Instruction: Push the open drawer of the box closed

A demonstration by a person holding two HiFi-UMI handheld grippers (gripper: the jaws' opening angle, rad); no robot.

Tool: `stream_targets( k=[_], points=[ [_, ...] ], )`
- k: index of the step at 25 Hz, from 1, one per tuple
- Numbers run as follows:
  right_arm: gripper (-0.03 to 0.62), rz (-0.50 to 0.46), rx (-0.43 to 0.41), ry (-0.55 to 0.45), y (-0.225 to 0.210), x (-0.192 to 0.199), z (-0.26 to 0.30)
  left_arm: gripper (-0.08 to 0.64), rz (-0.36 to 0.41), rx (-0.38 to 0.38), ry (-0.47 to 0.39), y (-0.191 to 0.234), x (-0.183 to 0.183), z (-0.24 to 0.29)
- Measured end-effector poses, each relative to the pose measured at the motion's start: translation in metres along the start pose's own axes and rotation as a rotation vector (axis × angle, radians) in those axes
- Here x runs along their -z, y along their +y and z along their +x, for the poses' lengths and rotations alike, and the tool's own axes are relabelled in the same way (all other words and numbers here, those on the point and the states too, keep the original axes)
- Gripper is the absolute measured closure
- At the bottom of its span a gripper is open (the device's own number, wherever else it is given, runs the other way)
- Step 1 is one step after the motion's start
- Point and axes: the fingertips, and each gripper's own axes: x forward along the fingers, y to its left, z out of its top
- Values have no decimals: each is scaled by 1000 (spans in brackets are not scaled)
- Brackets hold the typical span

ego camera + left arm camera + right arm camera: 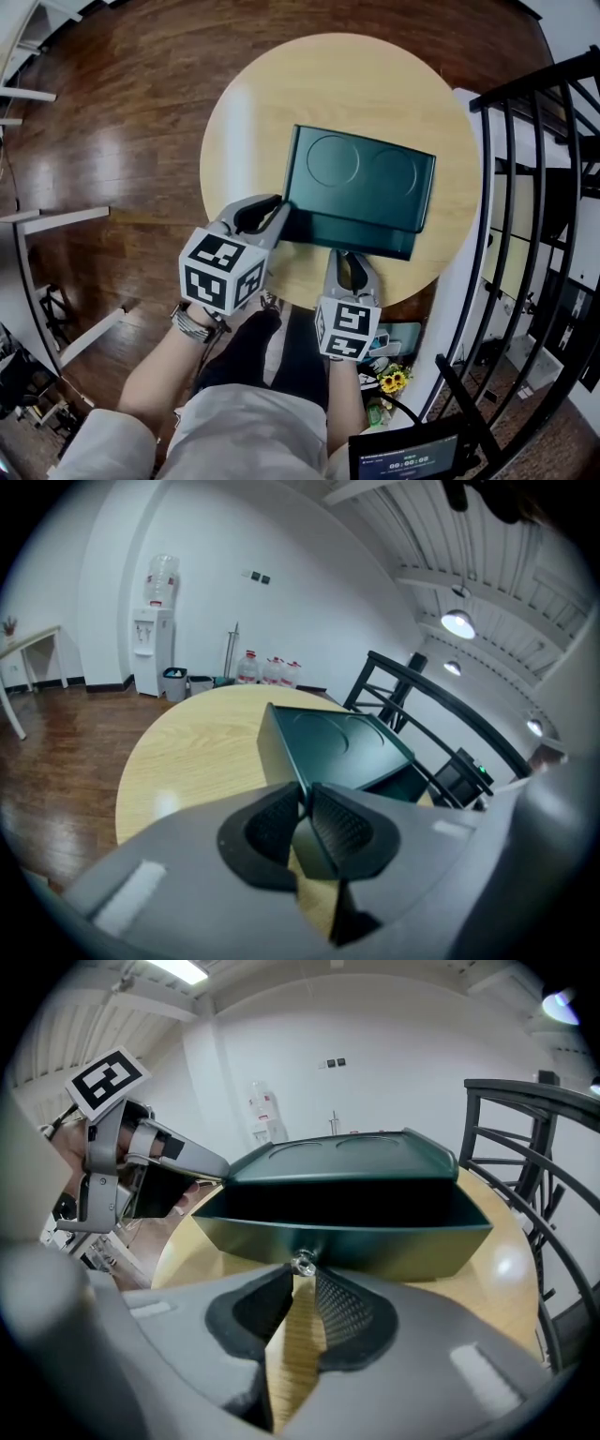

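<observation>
Touching the drawer knob [303, 1263], closed right hand-held gripper [302, 1281]; left hand-held gripper [305, 797] clamps box [339, 747].

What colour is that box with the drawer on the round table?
The box is dark green; the head view shows it best.

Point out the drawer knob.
In the right gripper view the knob sits centre, on the front of the box's open drawer, right at the right gripper's jaw tips.

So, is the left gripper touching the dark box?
Touching. In the left gripper view, the left gripper has its pads closed on the box's near corner.
</observation>
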Motion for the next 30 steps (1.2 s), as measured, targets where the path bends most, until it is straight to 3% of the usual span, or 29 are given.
stream_targets(
  k=[30],
  points=[
    [512,25,-12,-29,-6,-41,28,505,22,-22,-14,2,0,-9]
  ],
)
